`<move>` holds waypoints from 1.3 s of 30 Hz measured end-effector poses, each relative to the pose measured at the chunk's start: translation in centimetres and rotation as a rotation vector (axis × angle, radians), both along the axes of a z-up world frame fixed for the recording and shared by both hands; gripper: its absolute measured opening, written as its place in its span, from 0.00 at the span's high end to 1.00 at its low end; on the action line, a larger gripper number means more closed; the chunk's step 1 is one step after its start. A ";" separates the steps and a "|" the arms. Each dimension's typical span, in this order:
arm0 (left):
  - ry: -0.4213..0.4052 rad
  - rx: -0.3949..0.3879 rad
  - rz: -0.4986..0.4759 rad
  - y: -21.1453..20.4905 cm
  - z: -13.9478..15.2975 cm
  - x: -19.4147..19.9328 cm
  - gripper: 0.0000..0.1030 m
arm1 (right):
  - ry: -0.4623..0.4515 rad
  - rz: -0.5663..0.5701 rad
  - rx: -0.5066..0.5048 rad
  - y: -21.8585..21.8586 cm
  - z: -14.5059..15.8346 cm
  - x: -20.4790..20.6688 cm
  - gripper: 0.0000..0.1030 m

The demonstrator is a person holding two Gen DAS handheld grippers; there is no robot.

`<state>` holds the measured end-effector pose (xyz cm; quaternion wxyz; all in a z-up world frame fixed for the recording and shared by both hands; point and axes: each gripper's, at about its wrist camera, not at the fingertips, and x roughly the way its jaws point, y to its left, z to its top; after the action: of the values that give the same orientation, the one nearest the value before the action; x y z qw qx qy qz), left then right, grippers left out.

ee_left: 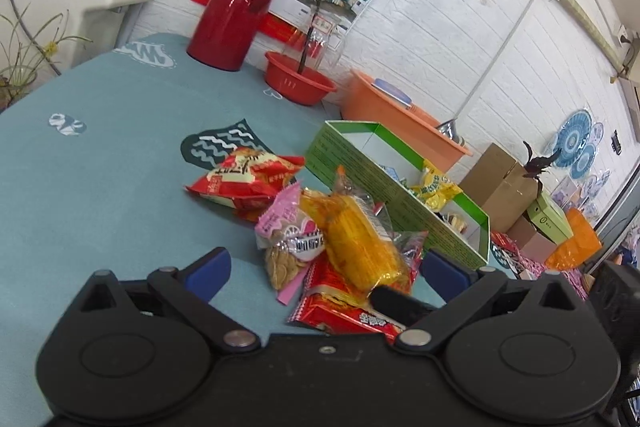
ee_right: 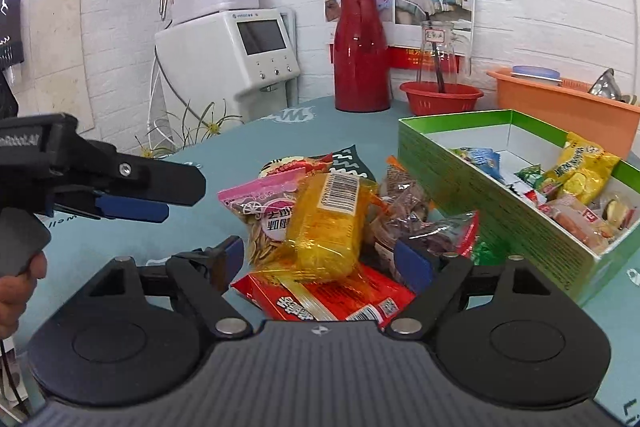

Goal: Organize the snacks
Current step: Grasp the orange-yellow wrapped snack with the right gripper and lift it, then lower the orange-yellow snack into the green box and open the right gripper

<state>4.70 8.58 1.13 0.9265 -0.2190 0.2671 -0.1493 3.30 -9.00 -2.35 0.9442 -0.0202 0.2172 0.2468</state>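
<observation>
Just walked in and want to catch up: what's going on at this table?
A person is sorting snacks with two hand-held grippers. Both the left hand-held gripper and the right hand-held gripper are open and holding nothing, poised around a yellow packet atop the loose pile. The green box beside it already holds several snacks.

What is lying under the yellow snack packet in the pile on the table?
The yellow packet lies on a red packet and partly over the pink seed bag. A clear bag of brown snacks is beside it. Anything directly beneath it is covered.
</observation>
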 end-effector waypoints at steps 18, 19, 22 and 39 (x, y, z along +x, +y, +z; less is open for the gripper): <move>0.103 -0.043 -0.235 -7.8 -2.7 3.5 0.07 | 0.060 -0.002 0.003 -3.7 -1.2 -4.9 0.27; 0.102 -0.030 -0.240 -8.0 -2.6 3.4 0.08 | 0.060 -0.007 0.007 -3.7 -1.2 -4.9 0.27; 0.095 0.005 -0.246 -8.7 -2.6 3.2 0.15 | 0.064 -0.015 0.026 -4.0 -1.3 -4.6 0.25; -0.090 0.011 -0.307 -11.6 3.9 6.1 0.44 | -0.109 -0.109 0.032 -6.0 3.1 -3.0 0.34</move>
<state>10.80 -3.01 5.03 0.9051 -0.1634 0.2564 -0.2972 0.26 -15.00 0.74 0.9669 -0.0065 0.1625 0.1968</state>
